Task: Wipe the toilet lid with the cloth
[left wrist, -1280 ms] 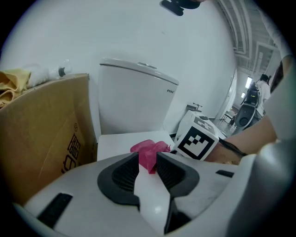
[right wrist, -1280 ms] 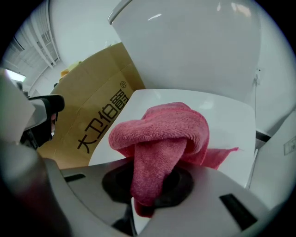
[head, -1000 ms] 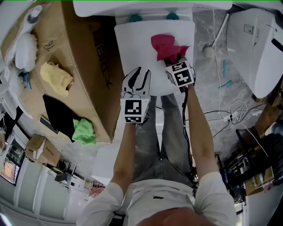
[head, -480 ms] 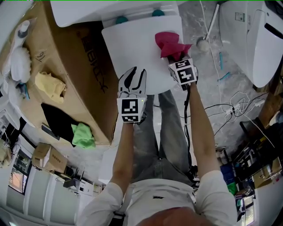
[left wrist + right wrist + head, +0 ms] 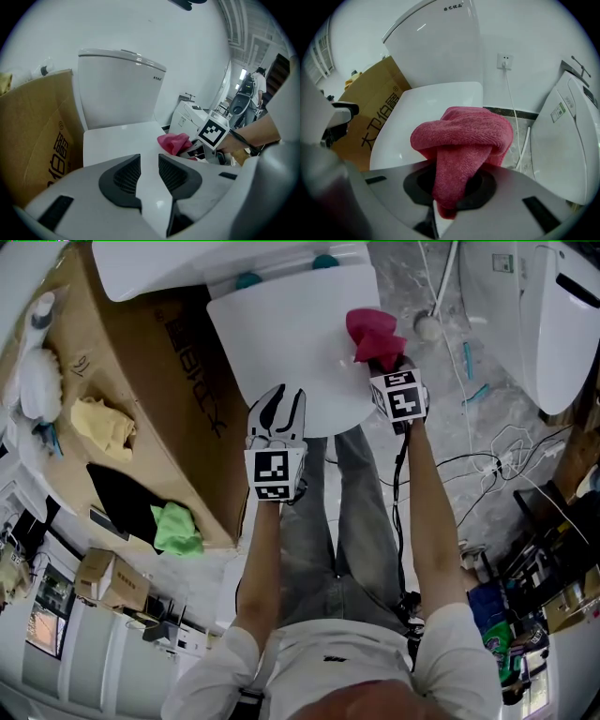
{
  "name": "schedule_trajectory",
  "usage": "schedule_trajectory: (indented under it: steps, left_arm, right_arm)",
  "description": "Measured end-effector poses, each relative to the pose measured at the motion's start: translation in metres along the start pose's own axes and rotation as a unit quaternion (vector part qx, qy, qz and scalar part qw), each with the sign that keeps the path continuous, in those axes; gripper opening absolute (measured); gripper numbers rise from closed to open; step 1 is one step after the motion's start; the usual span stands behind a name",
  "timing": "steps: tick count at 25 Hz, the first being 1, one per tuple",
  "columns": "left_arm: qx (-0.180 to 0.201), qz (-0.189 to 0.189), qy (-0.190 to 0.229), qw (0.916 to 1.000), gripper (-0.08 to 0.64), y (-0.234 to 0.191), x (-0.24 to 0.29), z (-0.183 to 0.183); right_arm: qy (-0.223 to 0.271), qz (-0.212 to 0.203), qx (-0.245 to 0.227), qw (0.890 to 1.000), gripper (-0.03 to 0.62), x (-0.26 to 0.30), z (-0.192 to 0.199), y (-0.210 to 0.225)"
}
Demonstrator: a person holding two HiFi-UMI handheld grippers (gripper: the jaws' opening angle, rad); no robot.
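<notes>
The white toilet lid is down, below the tank. A red cloth lies bunched at the lid's right edge, and my right gripper is shut on it. In the right gripper view the cloth folds down between the jaws of that gripper, over the lid. My left gripper hovers at the lid's front edge, left of the cloth. Its jaws stand close together with nothing between them, and the lid shows beyond.
A cardboard box stands against the toilet's left side, with a yellow cloth, a black cloth and a green cloth on it. Another white fixture stands to the right. Cables trail on the floor.
My right gripper has slid the red cloth rightward across the lid to its right edge. The left gripper has stayed near the front edge.
</notes>
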State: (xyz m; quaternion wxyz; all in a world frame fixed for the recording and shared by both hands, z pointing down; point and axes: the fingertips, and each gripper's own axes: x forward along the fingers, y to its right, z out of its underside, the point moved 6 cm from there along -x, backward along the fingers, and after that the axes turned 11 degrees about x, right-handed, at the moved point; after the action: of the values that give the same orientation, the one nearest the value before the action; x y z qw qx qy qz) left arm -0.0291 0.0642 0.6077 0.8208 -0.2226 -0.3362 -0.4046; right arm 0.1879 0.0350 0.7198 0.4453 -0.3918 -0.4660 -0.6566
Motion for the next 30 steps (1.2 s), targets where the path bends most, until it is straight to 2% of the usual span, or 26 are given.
schedule_trajectory:
  steps: [7, 15, 30]
  left_arm:
    - [-0.004, -0.001, -0.003, 1.0, 0.121, 0.002, -0.008, 0.011]
    - [-0.02, -0.009, -0.008, 0.9997, 0.121, 0.0, -0.022, 0.031]
    - [-0.062, -0.052, -0.017, 0.9965, 0.121, -0.013, -0.054, 0.068]
  right_arm:
    - [-0.003, 0.015, 0.009, 1.0, 0.066, -0.008, 0.028, -0.002]
    - [-0.017, 0.014, 0.01, 1.0, 0.066, -0.008, 0.051, -0.023]
    - [-0.049, -0.029, -0.049, 0.997, 0.066, 0.009, 0.06, -0.093]
